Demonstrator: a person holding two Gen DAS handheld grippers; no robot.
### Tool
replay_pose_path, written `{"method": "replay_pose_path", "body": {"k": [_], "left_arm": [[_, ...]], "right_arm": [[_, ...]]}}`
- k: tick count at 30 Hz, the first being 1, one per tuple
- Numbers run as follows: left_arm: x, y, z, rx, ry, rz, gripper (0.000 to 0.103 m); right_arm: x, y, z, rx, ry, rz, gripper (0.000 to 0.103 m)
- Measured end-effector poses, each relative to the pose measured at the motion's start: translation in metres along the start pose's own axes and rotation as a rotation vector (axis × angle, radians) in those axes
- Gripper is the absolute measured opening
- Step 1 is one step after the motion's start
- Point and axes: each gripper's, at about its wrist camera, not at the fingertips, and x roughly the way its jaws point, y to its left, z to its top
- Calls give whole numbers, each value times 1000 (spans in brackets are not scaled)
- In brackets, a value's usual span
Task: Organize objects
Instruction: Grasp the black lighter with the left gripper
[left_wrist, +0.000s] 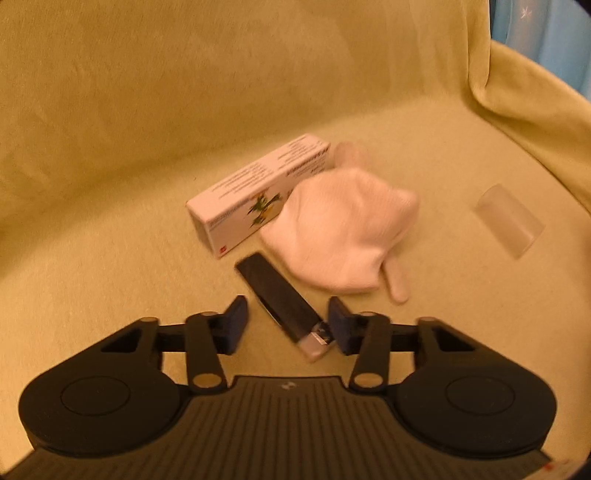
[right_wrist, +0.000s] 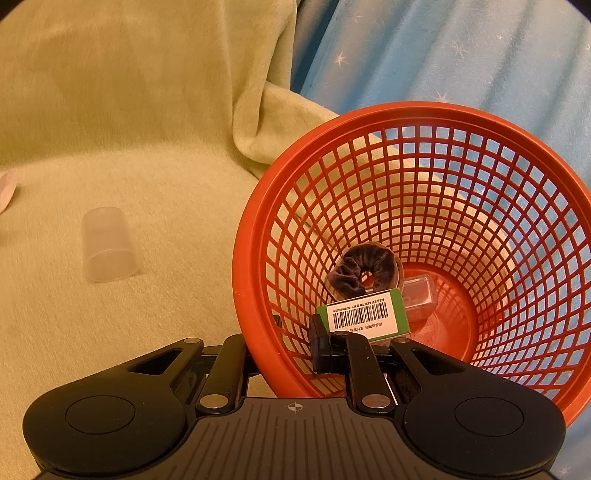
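Sofa seat draped in a yellow-green blanket (left_wrist: 110, 147). Left gripper (left_wrist: 288, 325) is pitched steeply down at the seat, jaws spread, with a black lighter-like stick (left_wrist: 279, 295) lying between them; no pad presses on it, though its clear metal-tipped end sits just beside the right-hand pad. The stick's long axis runs diagonally, from far-left to near-right across the gap, so the jaws would close skew to it unless the wrist rolls; judged the next pick, and this hand is clearly the nearer one. Just beyond the stick: a white printed carton (left_wrist: 255, 192) lying flat, a white sock (left_wrist: 340, 229) draped over the carton's right end, and a pale spoon-like piece (left_wrist: 397, 286) poking out from under the sock. Well apart to the right, a clear plastic cup (left_wrist: 509, 221) on its side. Right gripper (right_wrist: 280, 347) points down more shallowly and pinches the near rim of the red mesh basket (right_wrist: 255, 229), one finger inside and one outside, tilting its mouth toward the camera. Inside: dark scrunchie (right_wrist: 364, 275), barcoded green box (right_wrist: 364, 315), small clear case (right_wrist: 419, 295).
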Motion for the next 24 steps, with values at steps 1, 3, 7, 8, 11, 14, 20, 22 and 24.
{"method": "replay_pose_path", "body": {"k": [1, 3, 7, 8, 11, 14, 20, 22, 24], "left_arm": [[-1, 2, -1, 1, -1, -6, 34], [-4, 5, -4, 18, 1, -19, 23], [-11, 10, -9, 56, 12, -48, 21], [-14, 9, -12, 67, 14, -67, 22], [-25, 5, -24, 100, 30, -151, 21], [-36, -6, -37, 159, 43, -247, 21], [-42, -28, -51, 233, 17, -238, 23], [-43, -33, -51, 247, 2, -206, 23], [-41, -37, -50, 266, -9, -172, 25]], "right_arm": [[0, 0, -1, -2, 0, 0, 12], [0, 0, -2, -6, 0, 0, 12], [1, -3, -3, -10, 1, 0, 12], [1, -3, -4, -11, 2, 0, 12], [1, -3, -4, -10, 1, 0, 12], [1, -3, -4, -11, 1, 1, 12], [1, -3, -4, -11, 1, 1, 12], [0, -3, -4, -8, 1, 1, 12], [0, -3, -4, -6, 0, 2, 12]]}}
